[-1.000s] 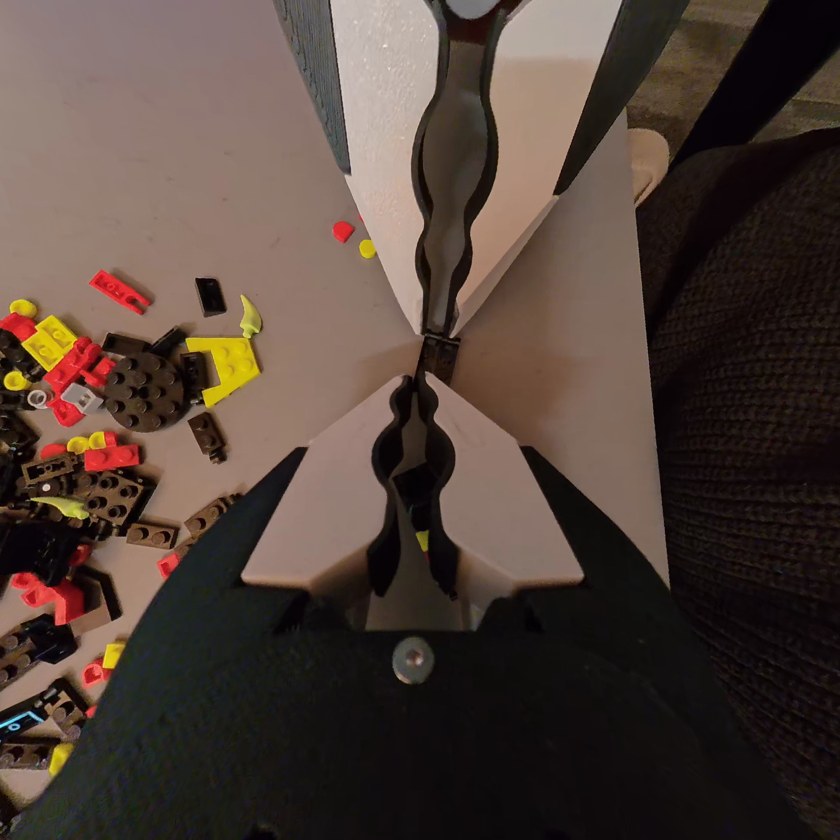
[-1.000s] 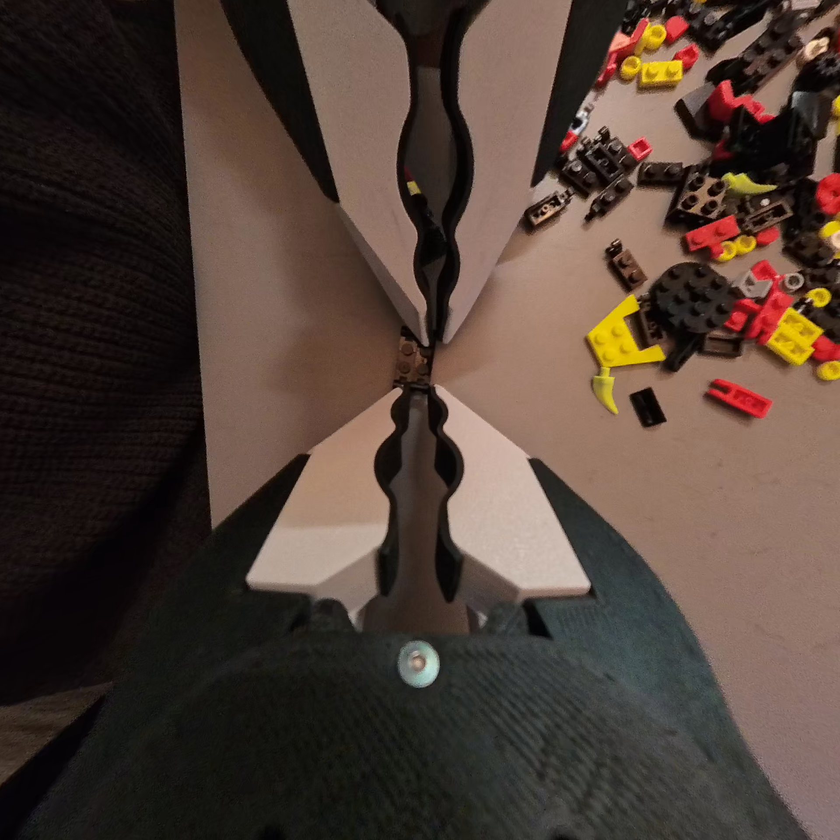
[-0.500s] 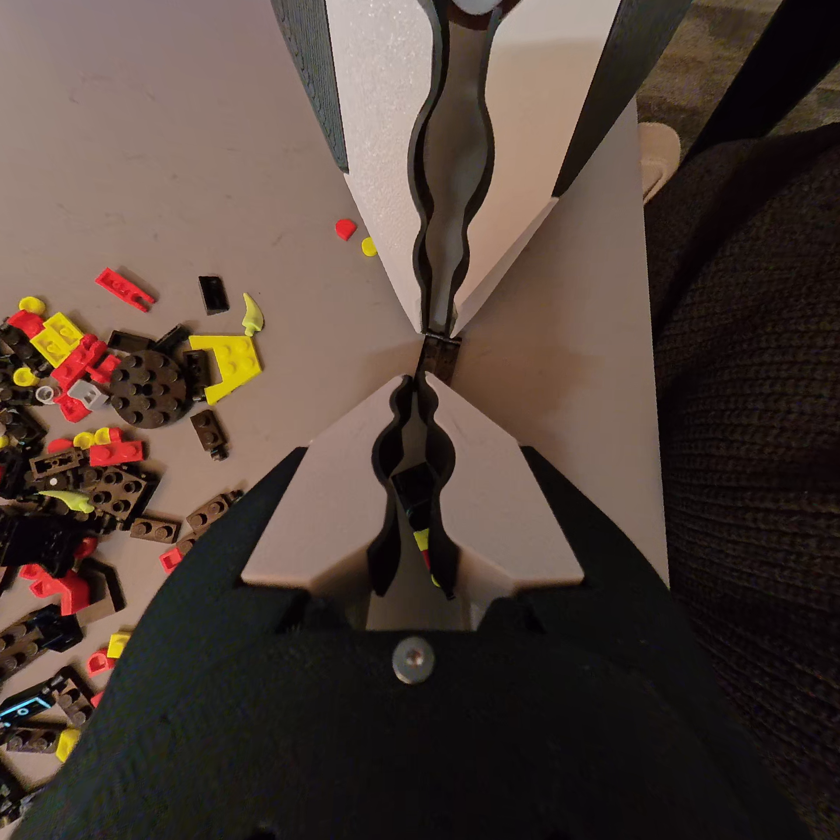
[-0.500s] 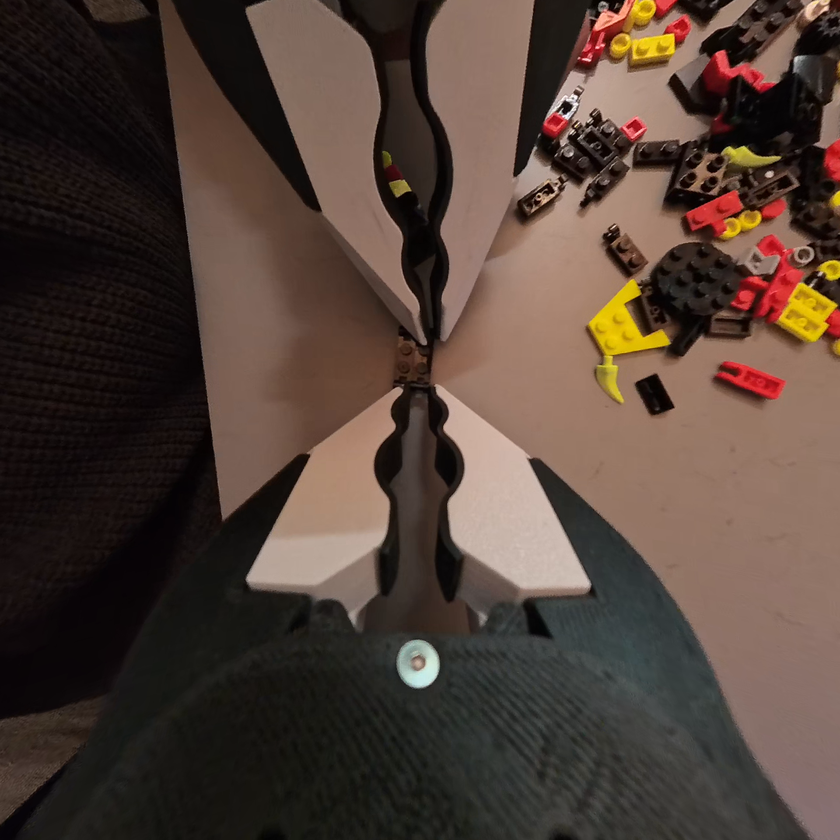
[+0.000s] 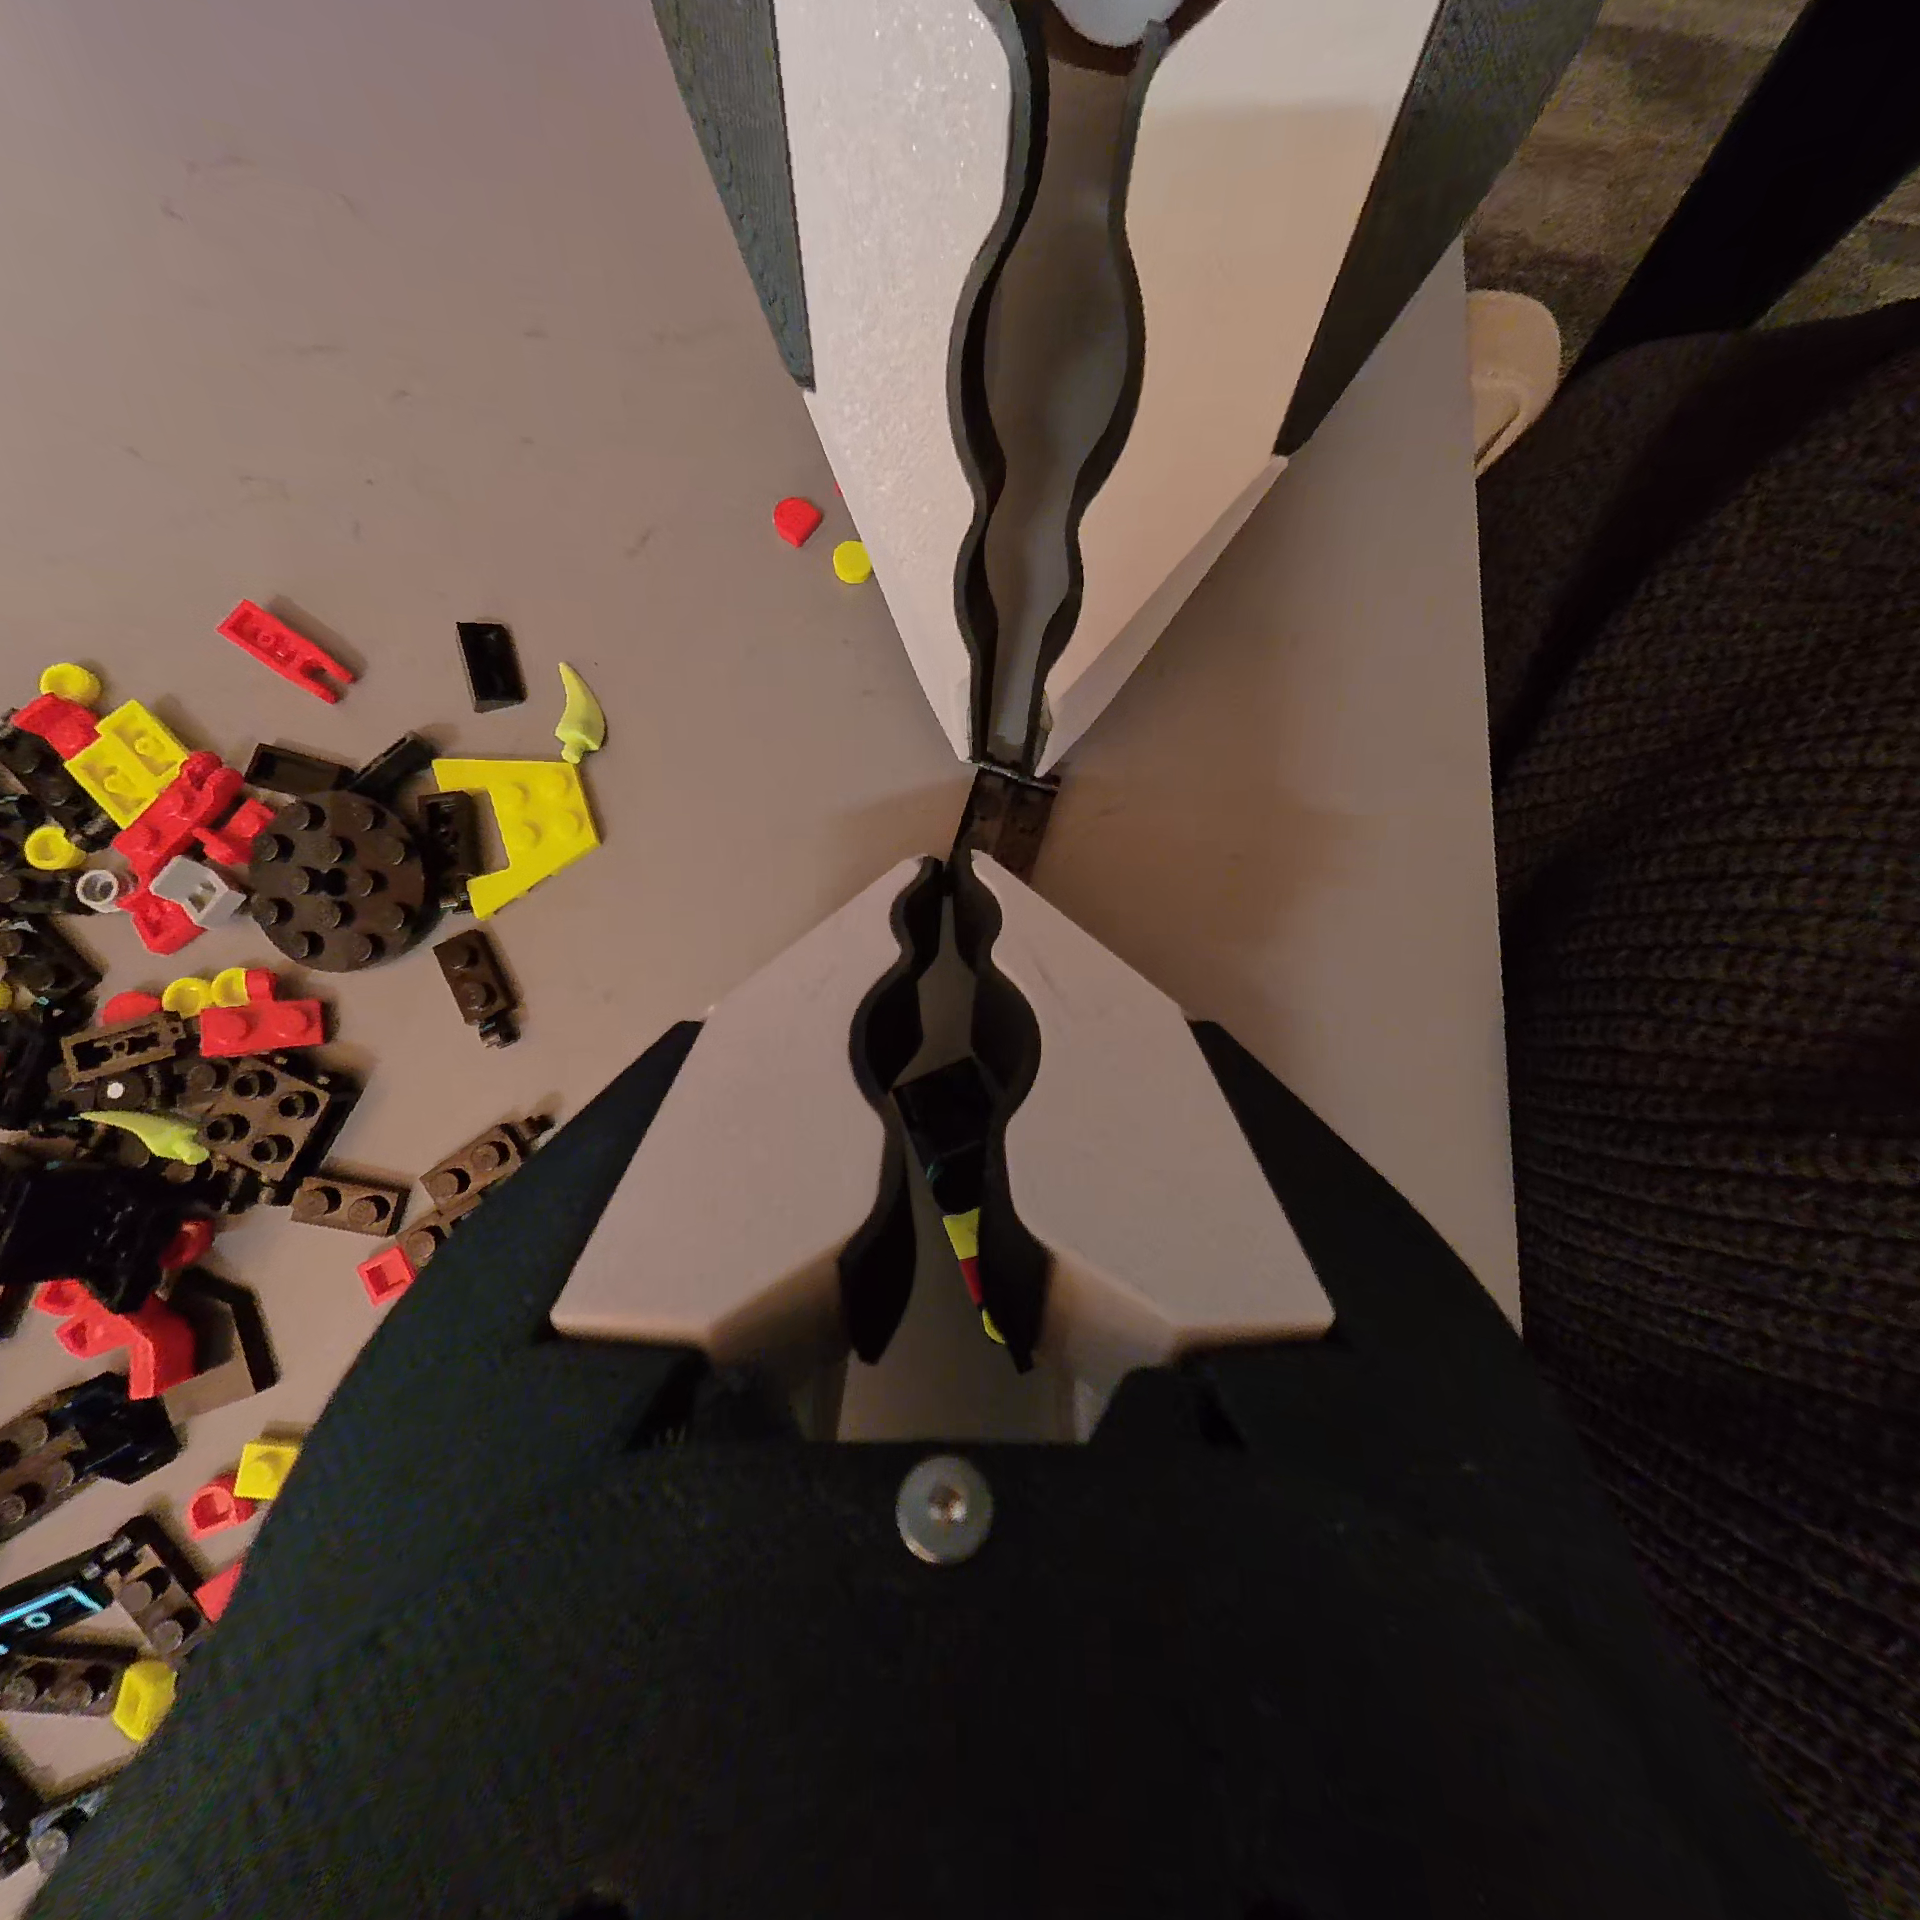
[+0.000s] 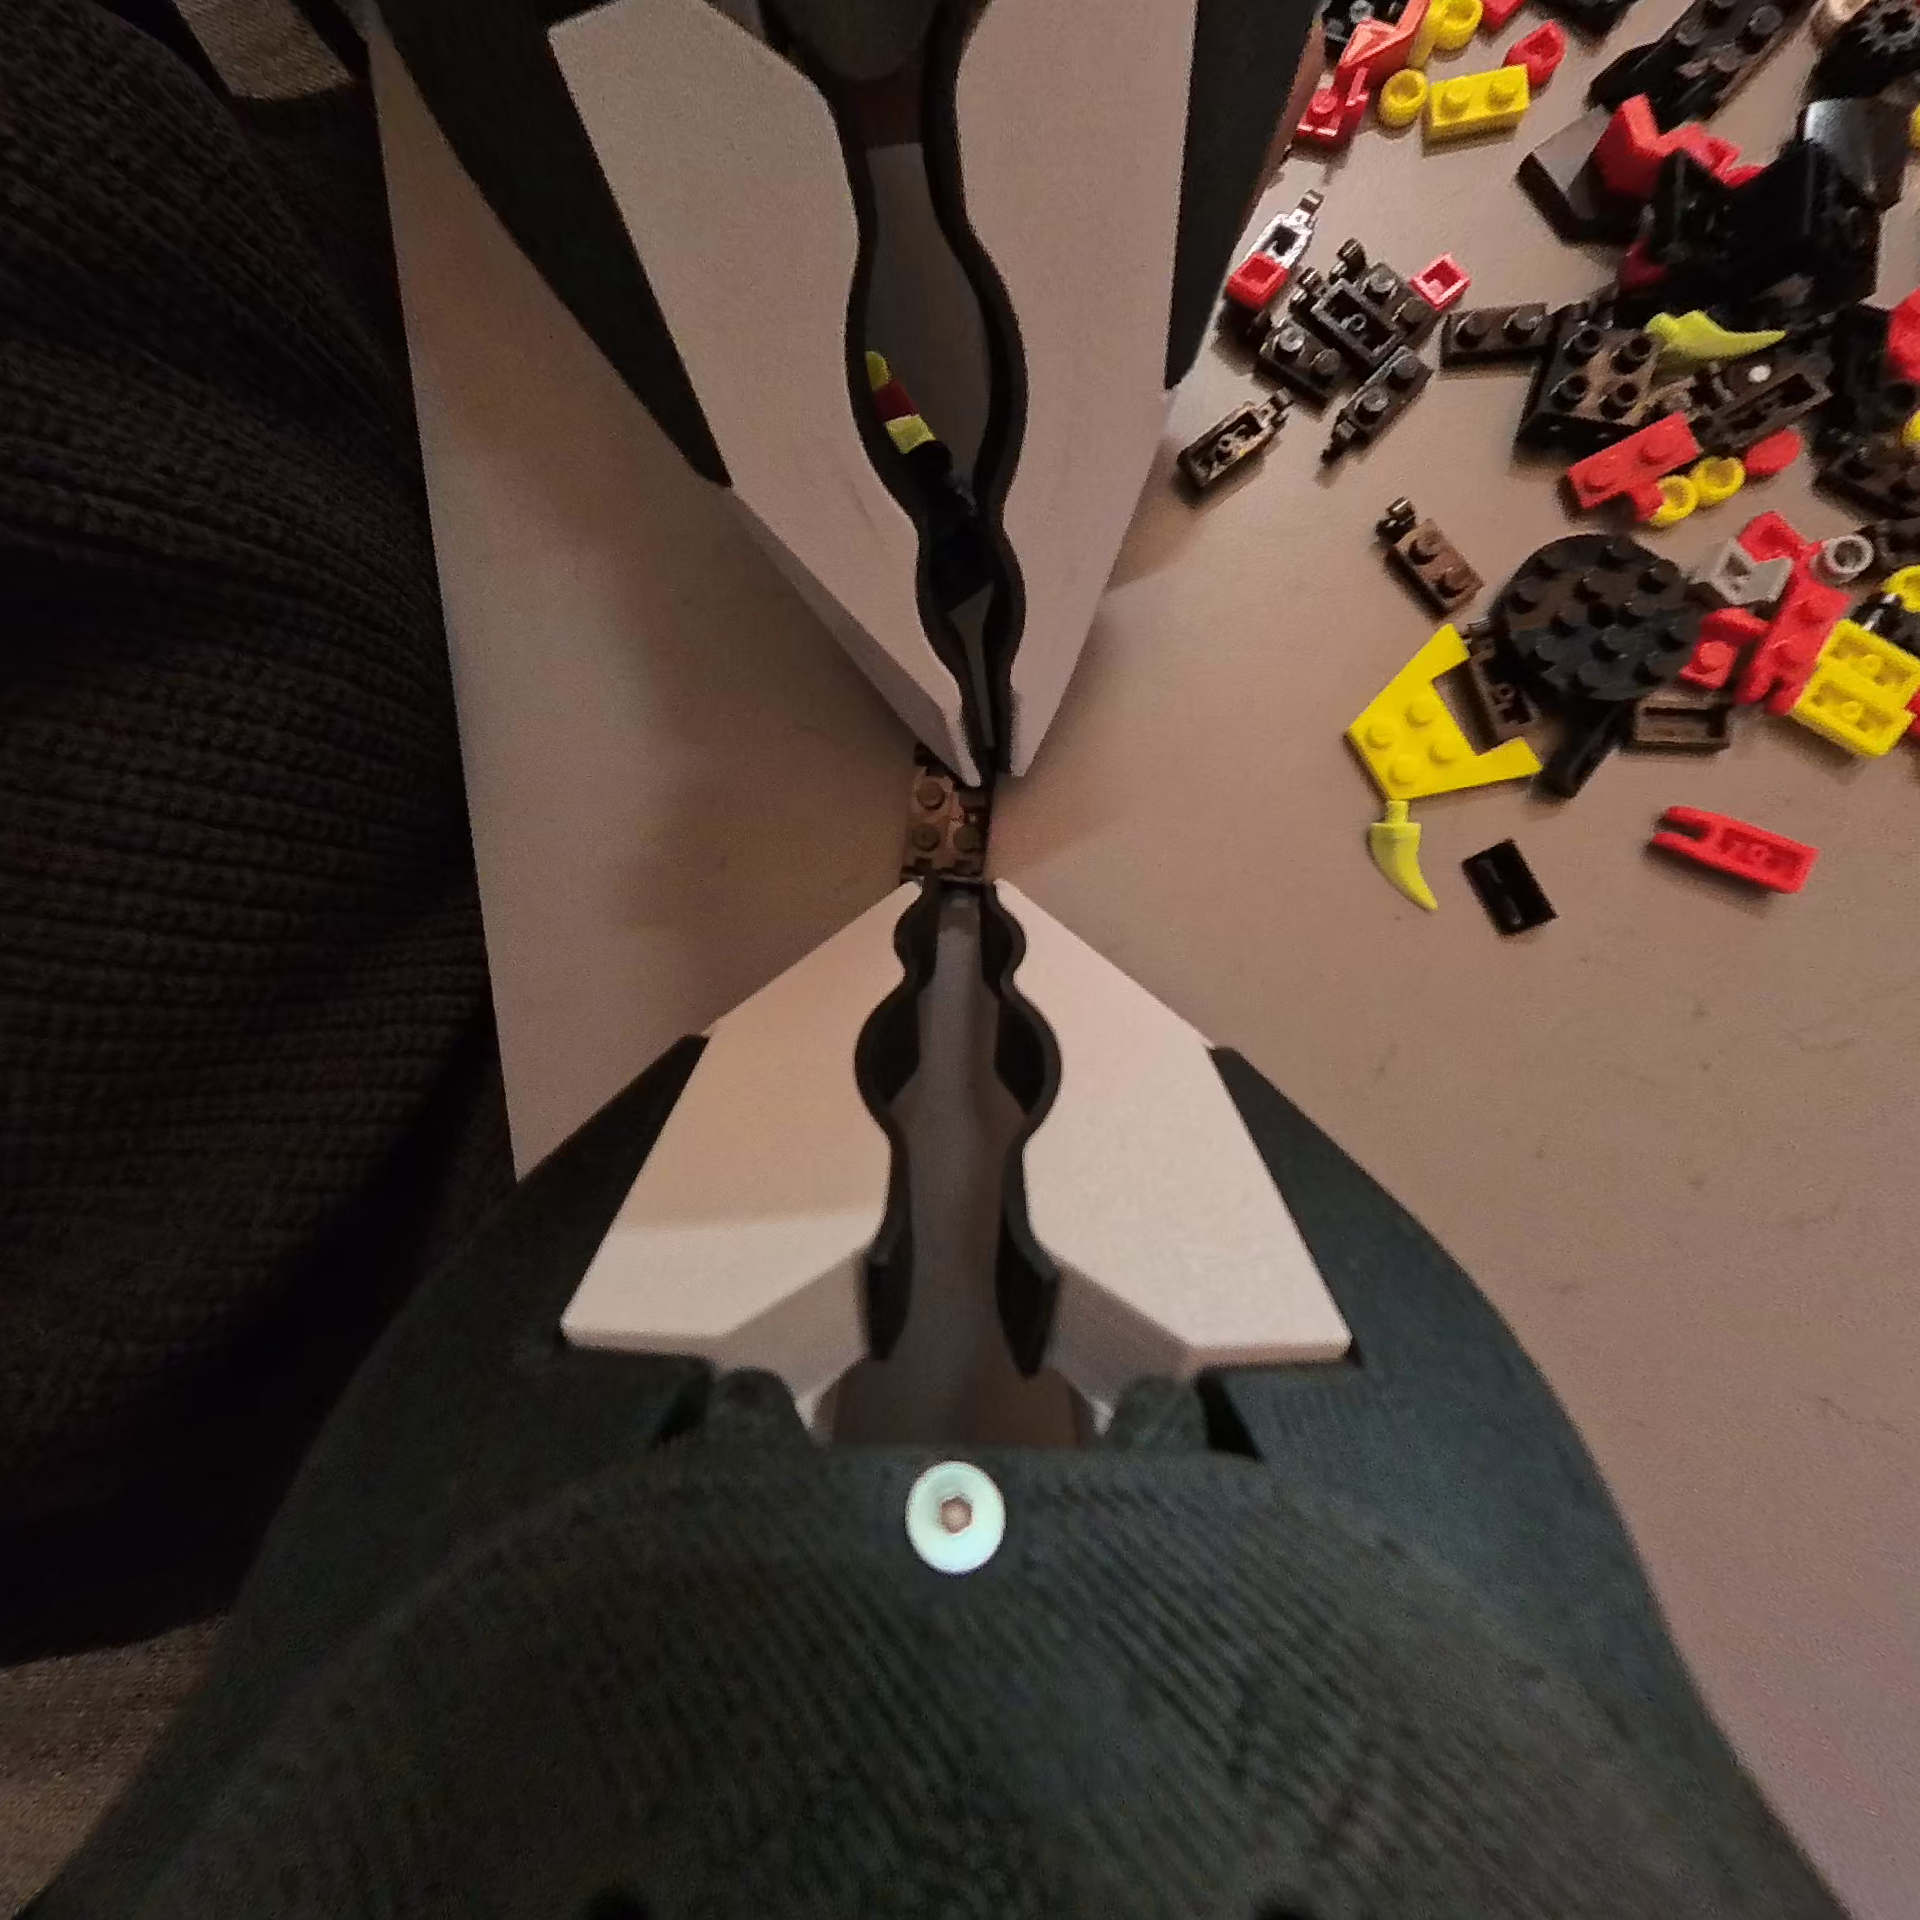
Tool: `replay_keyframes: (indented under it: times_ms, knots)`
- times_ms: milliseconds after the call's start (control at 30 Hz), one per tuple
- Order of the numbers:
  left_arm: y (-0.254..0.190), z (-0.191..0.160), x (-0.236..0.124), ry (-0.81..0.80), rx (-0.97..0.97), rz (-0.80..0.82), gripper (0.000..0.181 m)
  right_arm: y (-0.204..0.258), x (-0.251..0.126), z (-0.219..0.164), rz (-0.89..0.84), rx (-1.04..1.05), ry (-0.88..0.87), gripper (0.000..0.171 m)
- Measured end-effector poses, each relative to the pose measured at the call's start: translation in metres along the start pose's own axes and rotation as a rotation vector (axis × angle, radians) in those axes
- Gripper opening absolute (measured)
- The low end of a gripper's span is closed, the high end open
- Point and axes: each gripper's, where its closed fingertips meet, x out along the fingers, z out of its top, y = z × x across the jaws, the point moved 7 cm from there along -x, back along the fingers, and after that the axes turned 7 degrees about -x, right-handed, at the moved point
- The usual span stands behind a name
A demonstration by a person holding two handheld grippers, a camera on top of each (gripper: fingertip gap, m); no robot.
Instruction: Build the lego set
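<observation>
My left gripper [image 5: 951,868] and right gripper [image 6: 951,891] meet tip to tip above the table edge. The right gripper is shut on a small dark brown studded plate [image 6: 943,826], which shows edge-on in the left wrist view [image 5: 1008,821]. The left gripper is shut on a black piece with yellow and red stripes [image 5: 951,1143], which runs back between its fingers and also shows in the right wrist view [image 6: 914,436]. The plate and the black piece touch at the fingertips. How they join is hidden.
A pile of loose black, red and yellow pieces [image 5: 208,935] lies on the grey table [image 5: 416,312], with a yellow wedge plate [image 6: 1423,727] and a black round plate [image 5: 332,883] nearest. A person's dark knitted garment [image 5: 1714,1039] lies beyond the table edge. The grippers are tip to tip, or close to it.
Both grippers stay shut and tip to tip. The left gripper has tilted a little against the right one, and the pair has shifted slightly relative to the pile.
</observation>
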Motion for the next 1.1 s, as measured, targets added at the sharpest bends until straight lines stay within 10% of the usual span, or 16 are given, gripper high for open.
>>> replay_keyframes:
  times_ms: [33,433,1100]
  knots:
    - [0.0001,0.0001,0.0,0.0,0.0,0.0,0.003,0.0002,0.0001,0.0001,-0.002,0.0,0.001,0.007]
    - [-0.0016,0.0002,-0.0004,0.006,0.021,0.008,0.003,-0.0005,-0.0029,0.0012,-0.135,-0.116,0.004,0.022]
    - [-0.0043,0.0006,-0.0001,0.003,0.042,0.021,0.001,0.0028,-0.0021,0.0014,-0.118,-0.134,0.019,0.0]
